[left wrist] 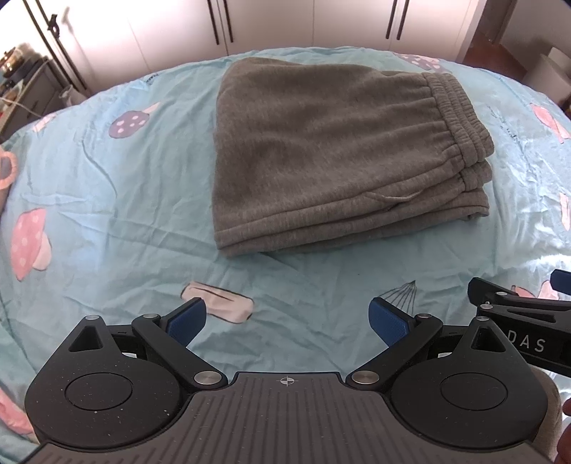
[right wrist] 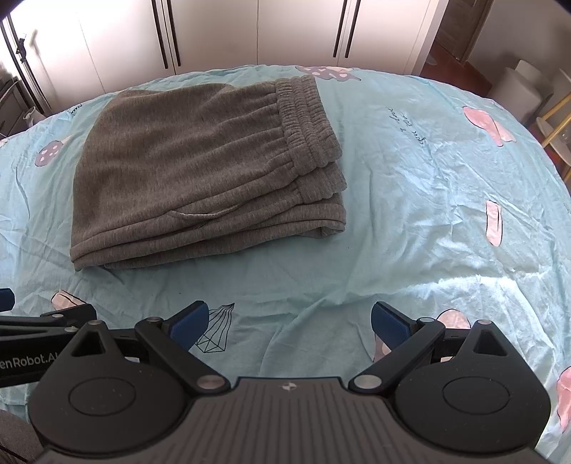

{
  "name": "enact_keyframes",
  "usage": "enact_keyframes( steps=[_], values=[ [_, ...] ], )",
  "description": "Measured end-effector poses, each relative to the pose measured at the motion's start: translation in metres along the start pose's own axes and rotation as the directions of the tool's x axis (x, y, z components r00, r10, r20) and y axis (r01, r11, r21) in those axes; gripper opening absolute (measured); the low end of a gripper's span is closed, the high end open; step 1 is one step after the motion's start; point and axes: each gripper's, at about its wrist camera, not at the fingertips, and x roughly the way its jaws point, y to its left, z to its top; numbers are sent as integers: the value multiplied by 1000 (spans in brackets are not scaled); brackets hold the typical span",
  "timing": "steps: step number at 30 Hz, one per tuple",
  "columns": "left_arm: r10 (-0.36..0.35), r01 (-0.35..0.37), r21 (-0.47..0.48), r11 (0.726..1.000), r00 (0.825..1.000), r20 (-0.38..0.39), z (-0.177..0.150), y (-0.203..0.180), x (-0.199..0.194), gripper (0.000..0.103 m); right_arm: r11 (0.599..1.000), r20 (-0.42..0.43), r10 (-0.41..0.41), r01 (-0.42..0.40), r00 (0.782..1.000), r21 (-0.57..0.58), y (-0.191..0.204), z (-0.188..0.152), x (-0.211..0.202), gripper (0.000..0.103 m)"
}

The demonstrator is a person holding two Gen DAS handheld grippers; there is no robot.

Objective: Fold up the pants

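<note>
Grey sweatpants [left wrist: 332,153] lie folded in a thick stack on the light blue bed sheet [left wrist: 107,200], with the elastic waistband on the right side. They also show in the right wrist view [right wrist: 200,171]. My left gripper [left wrist: 287,321] is open and empty, held above the sheet on the near side of the pants. My right gripper [right wrist: 289,323] is open and empty too, beside the left one. The right gripper's body shows at the right edge of the left wrist view [left wrist: 517,317].
The sheet [right wrist: 428,200] is wrinkled and printed with mushrooms and small drawings. White wardrobe doors [right wrist: 249,32] stand behind the bed. Dark furniture [left wrist: 21,89] stands at the far left, and a stand with a white bin [right wrist: 528,89] at the far right.
</note>
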Motion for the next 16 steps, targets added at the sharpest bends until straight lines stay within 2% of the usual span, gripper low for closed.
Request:
enact_keyframes(
  steps=[11, 16],
  values=[
    [-10, 10, -11, 1000, 998, 65, -3, 4, -9, 100, 1000, 13, 11, -11, 1000, -11, 2, -2, -4, 98],
    [14, -13, -25, 1000, 999, 43, -4, 7, -7, 100, 1000, 20, 17, -17, 1000, -7, 0, -4, -7, 98]
  ],
)
